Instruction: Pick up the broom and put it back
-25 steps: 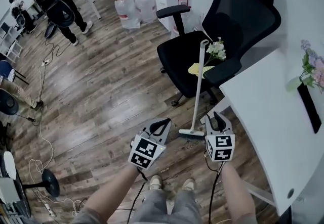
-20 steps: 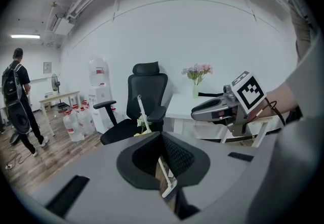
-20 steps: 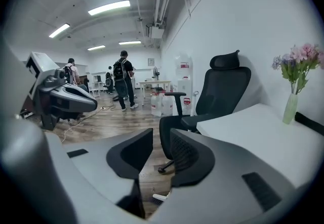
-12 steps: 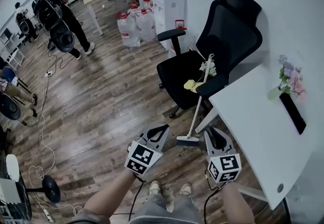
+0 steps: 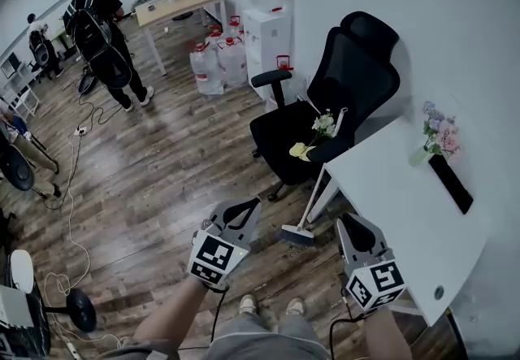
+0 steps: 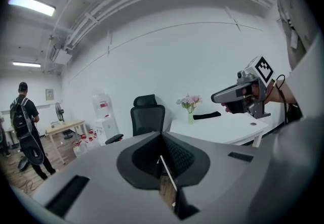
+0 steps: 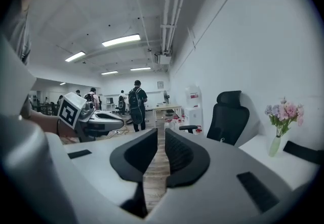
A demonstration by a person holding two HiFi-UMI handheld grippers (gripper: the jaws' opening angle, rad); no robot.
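Observation:
The broom (image 5: 318, 180) leans with its white handle against the black office chair (image 5: 357, 66) and the table corner, its brush head (image 5: 296, 235) on the wooden floor. Neither gripper touches it. My left gripper (image 5: 250, 202) hovers to the left of the brush head, jaws shut with nothing in them; in the left gripper view (image 6: 162, 137) the broom handle (image 6: 168, 172) shows far off through the slit below the tips. My right gripper (image 5: 348, 220) hangs right of the brush head, by the table edge. Its jaws (image 7: 160, 132) are closing, a narrow gap left, nothing between them.
A white table (image 5: 406, 204) with a vase of flowers (image 5: 435, 135) stands at the right. A yellow cloth (image 5: 301, 150) lies on the chair seat. Water bottles (image 5: 215, 66) stand by a dispenser at the back. A person with a backpack (image 5: 101, 33) stands far left; cables (image 5: 73, 188) trail across the floor.
Both grippers have risen and the view has pulled up and back from the broom. The right jaws have narrowed. The broom has not moved.

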